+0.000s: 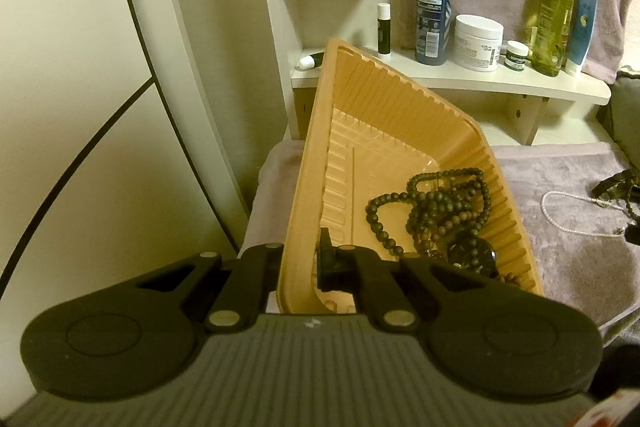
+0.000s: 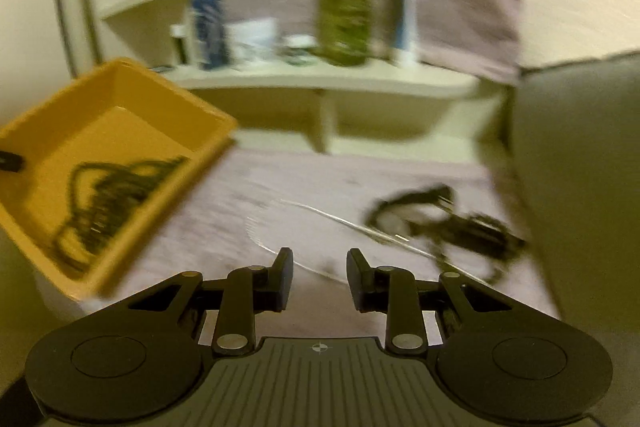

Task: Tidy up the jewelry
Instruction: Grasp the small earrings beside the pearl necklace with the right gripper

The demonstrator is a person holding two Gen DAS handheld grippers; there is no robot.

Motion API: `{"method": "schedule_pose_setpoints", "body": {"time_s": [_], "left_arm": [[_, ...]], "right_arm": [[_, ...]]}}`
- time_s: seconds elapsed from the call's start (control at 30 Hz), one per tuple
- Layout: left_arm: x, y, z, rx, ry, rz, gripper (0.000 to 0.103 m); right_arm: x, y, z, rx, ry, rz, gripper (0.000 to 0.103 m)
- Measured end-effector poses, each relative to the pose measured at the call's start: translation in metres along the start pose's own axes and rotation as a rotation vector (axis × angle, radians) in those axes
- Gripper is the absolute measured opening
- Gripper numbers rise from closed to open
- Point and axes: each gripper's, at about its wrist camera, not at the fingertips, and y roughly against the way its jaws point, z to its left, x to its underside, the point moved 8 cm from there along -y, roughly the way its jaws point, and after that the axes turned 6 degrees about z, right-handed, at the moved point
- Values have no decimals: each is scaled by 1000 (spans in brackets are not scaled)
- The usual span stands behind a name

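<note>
Beads point(image 1: 430, 211) lie in my tray point(image 1: 316, 163), which my left hand-held gripper point(image 1: 300, 263) clamps; pearls point(image 2: 320, 227) remain, right hand-held gripper point(image 2: 319, 277) part-open, empty.

A home dressing corner: cream shelf point(image 1: 460, 77) of toiletry bottles point(image 1: 433, 7), towel-draped tabletop point(image 1: 560, 247).

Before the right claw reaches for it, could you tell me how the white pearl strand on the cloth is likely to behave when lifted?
The white pearl strand lies in a loose curve, so it will probably go floppy and dangle. Its small round beads look slippery for the open right claw. It runs into the dark jewelry pile, so it may snag or drag that along.
</note>
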Motion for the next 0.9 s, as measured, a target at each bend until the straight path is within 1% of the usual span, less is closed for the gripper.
{"method": "schedule_pose_setpoints", "body": {"time_s": [0.17,0.27,0.5,0.77,0.8,0.83,0.87,0.9], "left_arm": [[0,0,0,0,0,0,4],[0,0,0,-2,-2,1,4],[0,0,1,-4,-4,3,4],[0,-1,1,-7,-5,4,4],[0,-1,1,-9,-6,4,4],[0,-1,1,-9,-5,5,4],[0,-1,1,-9,-4,5,4],[0,-1,1,-9,-6,4,4]], "right_arm": [[14,-2,-21,57,-22,17,30],[15,-5,-22,62,-21,15,30],[8,-19,-18,79,8,3,30],[4,-36,-24,88,-22,12,30],[4,-37,-25,87,-26,18,28],[5,-39,-26,92,-29,23,21],[5,-39,-26,95,-33,28,19],[6,-40,-26,94,-36,29,19]]}}
